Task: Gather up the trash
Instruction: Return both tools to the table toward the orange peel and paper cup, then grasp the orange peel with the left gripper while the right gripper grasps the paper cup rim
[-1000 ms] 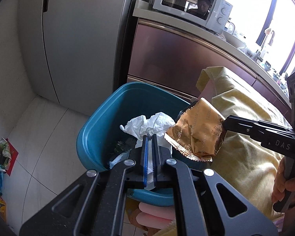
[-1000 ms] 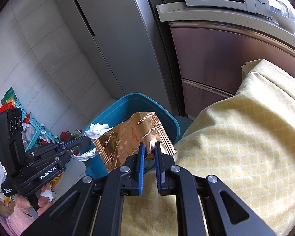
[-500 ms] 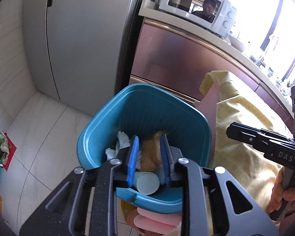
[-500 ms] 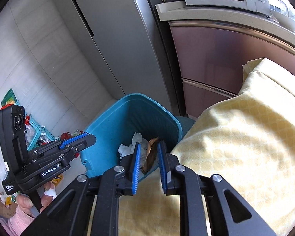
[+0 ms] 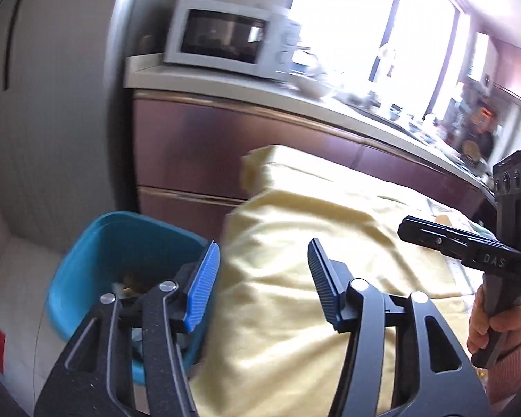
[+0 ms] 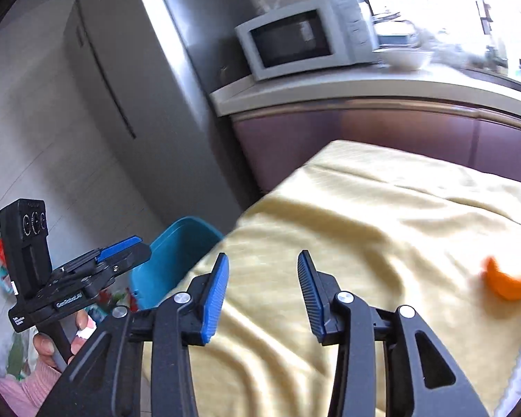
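My left gripper (image 5: 264, 267) stands about half spread and its jaws are opening, with nothing between the blue pads (image 5: 203, 288); through the gap I see only the yellow cloth (image 5: 330, 229). The bin (image 5: 97, 239), teal and open-topped, sits on the floor to the lower left of that gripper, tucked against the cloth's hanging edge, and my left finger crosses in front of its near rim. Inside it I can make out a bit of brownish trash (image 5: 133, 279) (too blurred to name more closely), just beside the left pad's base in the picture but well below it in the bin.

My right gripper (image 6: 262, 279) is narrower than the left yet plainly parted, jaws opening too, and empty; it points down at the cloth. From this view the bin (image 6: 180, 243) lies to the left of the fingers, half hidden by the cloth's edge, between my right gripper and the left gripper (image 6: 121, 253), which a hand (image 6: 57, 340) in a pink sleeve holds by its black handle. An orange peel (image 6: 505, 279) lies on the cloth well to the right of the right gripper, near the frame's edge, not touched by either tool.

In the left view the right gripper (image 5: 404, 227) shows at the far right over the cloth, gripped by a hand (image 5: 496, 319). Behind stand a microwave (image 5: 225, 40) on the counter (image 5: 295, 99) and a grey fridge (image 5: 62, 104).
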A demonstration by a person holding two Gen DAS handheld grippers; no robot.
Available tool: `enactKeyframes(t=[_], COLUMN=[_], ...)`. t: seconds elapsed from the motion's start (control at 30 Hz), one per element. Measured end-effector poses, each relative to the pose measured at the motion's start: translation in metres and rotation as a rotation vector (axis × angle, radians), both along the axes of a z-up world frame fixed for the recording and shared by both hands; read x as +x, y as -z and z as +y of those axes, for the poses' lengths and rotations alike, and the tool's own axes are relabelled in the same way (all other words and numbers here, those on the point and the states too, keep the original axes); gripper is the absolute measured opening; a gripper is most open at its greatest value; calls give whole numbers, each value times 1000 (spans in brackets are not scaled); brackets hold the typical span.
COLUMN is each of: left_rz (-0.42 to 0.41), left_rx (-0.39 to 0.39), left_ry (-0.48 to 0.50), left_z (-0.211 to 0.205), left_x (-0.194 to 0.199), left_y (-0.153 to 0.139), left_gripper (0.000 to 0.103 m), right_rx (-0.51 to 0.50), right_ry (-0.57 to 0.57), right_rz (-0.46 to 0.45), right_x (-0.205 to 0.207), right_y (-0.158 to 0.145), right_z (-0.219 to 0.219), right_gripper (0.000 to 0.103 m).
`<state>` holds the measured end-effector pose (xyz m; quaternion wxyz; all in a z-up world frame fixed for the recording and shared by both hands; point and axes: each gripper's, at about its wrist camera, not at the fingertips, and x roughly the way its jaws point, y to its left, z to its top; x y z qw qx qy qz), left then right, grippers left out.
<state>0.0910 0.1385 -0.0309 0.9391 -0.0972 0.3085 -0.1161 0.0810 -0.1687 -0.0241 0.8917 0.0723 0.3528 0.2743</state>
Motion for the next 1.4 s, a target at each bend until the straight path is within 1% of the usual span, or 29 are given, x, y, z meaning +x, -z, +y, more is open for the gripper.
enactKeyframes(t=[0.13, 0.4, 0.57, 0.67, 0.73, 0.83, 0.97, 1.1, 1.2, 1.27, 1.3, 1.33, 1.4], left_rz=[8, 56, 78, 100, 108, 127, 164, 203, 219, 244, 255, 266, 271], left_rx=[-11, 52, 104, 118, 135, 146, 146, 139, 154, 142, 141, 143, 129], left_ry=[133, 338, 441, 475, 482, 495, 512, 526, 541, 567, 574, 576, 578], left_z=[-57, -179, -249, -284, -300, -313, -330, -340, -348, -352, -354, -355, -354], left_x=[15, 43, 62, 76, 85, 99, 117, 132, 139, 143, 145, 147, 149], left_y=[-5, 2, 9, 14, 17, 21, 28, 37, 42, 47, 50, 52, 54], left_gripper=[54, 54, 54, 54, 54, 54, 57, 57, 57, 56, 53, 52, 50], right_rx=[5, 27, 43, 29, 40, 61, 102, 139, 147, 150, 149, 149, 156], right_ry=[118, 360, 472, 514, 518, 513, 499, 483, 466, 457, 453, 451, 448], right_rz=[-6, -3, 7, 16, 35, 61, 90, 108, 106, 100, 97, 97, 98], right_x=[-8, -7, -2, 5, 11, 20, 29, 32, 32, 31, 30, 31, 31], right_y=[-3, 5, 15, 22, 27, 35, 42, 45, 46, 46, 46, 46, 46], right_z=[-58, -175, -235, -255, -265, -276, -286, -288, -286, -285, -284, -285, -284], right_gripper=[39, 39, 39, 39, 39, 40, 40, 40, 40, 40, 40, 40, 38])
